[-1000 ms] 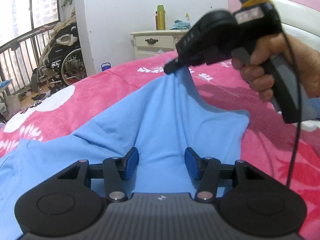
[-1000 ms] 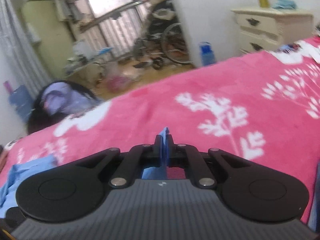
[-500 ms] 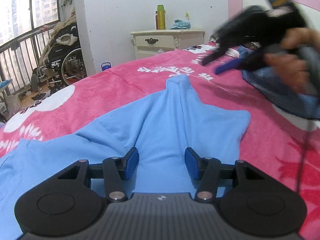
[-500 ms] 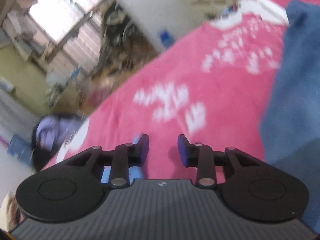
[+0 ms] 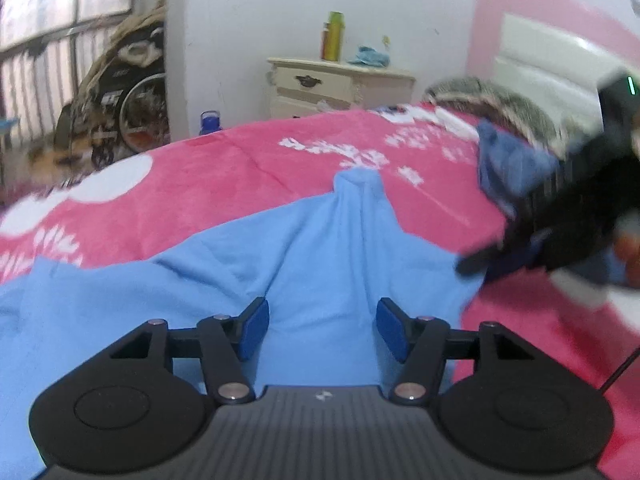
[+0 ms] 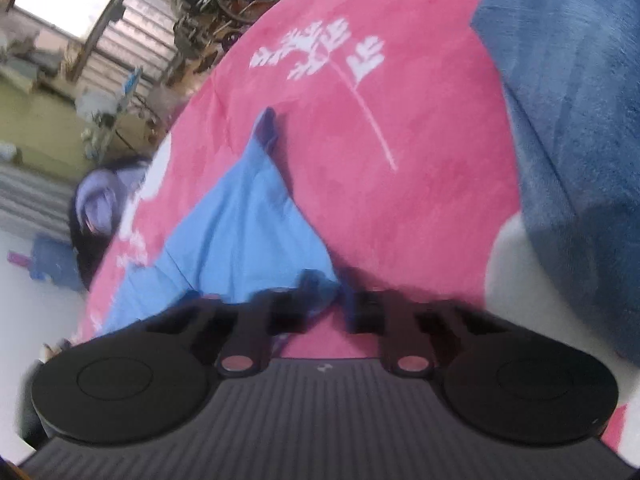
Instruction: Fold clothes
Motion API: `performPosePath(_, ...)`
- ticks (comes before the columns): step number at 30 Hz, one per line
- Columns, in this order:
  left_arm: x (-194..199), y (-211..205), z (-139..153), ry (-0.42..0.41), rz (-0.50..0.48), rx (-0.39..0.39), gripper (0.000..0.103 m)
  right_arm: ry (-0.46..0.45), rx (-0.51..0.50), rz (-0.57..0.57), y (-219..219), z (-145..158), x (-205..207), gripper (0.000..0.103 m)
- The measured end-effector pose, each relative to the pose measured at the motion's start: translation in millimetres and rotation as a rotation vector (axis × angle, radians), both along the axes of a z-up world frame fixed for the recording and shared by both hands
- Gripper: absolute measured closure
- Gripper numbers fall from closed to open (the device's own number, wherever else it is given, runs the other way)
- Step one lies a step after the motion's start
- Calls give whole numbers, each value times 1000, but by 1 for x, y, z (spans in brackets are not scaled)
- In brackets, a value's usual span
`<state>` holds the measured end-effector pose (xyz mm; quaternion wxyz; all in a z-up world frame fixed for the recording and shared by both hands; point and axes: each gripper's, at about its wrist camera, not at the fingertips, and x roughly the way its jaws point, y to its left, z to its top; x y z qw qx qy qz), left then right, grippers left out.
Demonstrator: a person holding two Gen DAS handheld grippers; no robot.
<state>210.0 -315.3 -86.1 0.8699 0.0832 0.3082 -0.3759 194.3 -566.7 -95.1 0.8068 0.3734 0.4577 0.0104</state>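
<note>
The light-blue shirt (image 5: 328,256) is spread on the pink bed (image 5: 224,184). Over it the left claw (image 5: 322,330) is held wide open, empty. At its right edge the blurred right claw (image 6: 332,308) is parted.

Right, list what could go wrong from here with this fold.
1. The light blue cotton garment has a raised ridge running to a peak; folding now may crease it in.
2. The right gripper, jaws open at the garment's corner beside the dark blue fleece cloth, could snag that.
3. The left gripper is open, holding nothing, so the fabric may slide.
</note>
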Motion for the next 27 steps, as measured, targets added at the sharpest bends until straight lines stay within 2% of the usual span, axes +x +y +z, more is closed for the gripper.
performPosePath(8,23,48,0,68,134,-47,42,-11,-150,-45,-2,11,-14,100)
performPosePath(14,30,54,0,62,149,-48,43,3,-282,-49,9,8,-14,101)
performPosePath(17,31,49,-2,49,149,-35,42,9,-372,-103,8,16,-19,98)
performPosePath(18,30,45,-3,42,147,-29,42,12,-414,-131,7,20,-22,92)
performPosePath(21,28,41,-5,29,144,-19,40,-83,-490,-154,6,38,-23,91)
performPosePath(24,26,39,-7,13,143,-10,39,-224,-417,-26,23,48,-2,92)
performPosePath(27,23,34,-10,-7,143,9,37,-297,-392,153,51,40,39,92)
